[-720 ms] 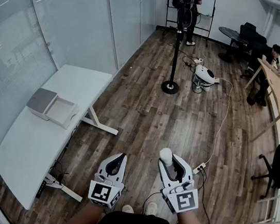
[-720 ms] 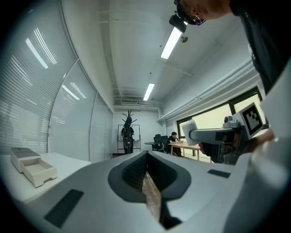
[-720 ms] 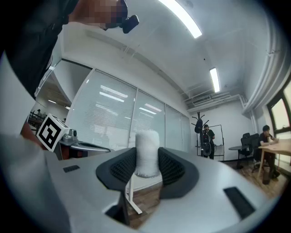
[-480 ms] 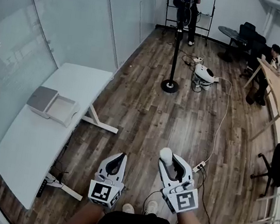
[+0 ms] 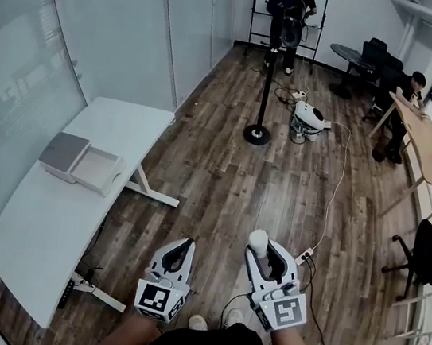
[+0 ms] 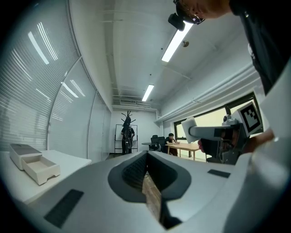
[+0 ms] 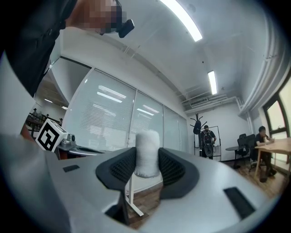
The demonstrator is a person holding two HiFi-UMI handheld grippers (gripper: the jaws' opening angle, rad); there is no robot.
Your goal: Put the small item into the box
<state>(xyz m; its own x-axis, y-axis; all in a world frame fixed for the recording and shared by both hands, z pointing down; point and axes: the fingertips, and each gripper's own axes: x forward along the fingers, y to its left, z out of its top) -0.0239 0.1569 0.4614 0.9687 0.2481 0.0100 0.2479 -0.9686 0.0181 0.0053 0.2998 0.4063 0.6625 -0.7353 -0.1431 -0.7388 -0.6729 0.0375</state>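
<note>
My right gripper (image 5: 260,245) (image 7: 147,169) is shut on a small white cylinder (image 5: 257,238) (image 7: 148,154), which stands upright between its dark pads. Beside it my left gripper (image 5: 180,248) (image 6: 146,169) is shut with nothing in it, the jaws meeting at the tip. Both are held in front of me above the wooden floor. The box (image 5: 81,163) (image 6: 32,161), grey with a pale open drawer, sits on the white table (image 5: 47,223) well to my left, far from both grippers.
A black pole stand (image 5: 256,132) and a white round device (image 5: 308,119) with cables lie ahead on the floor. A power strip (image 5: 305,256) is near my right gripper. A person (image 5: 289,10) stands at the far wall; another sits at a wooden desk (image 5: 428,155).
The head view has shifted slightly, so the room sits a little lower and left in frame. Both grippers keep their places and the cylinder stays gripped.
</note>
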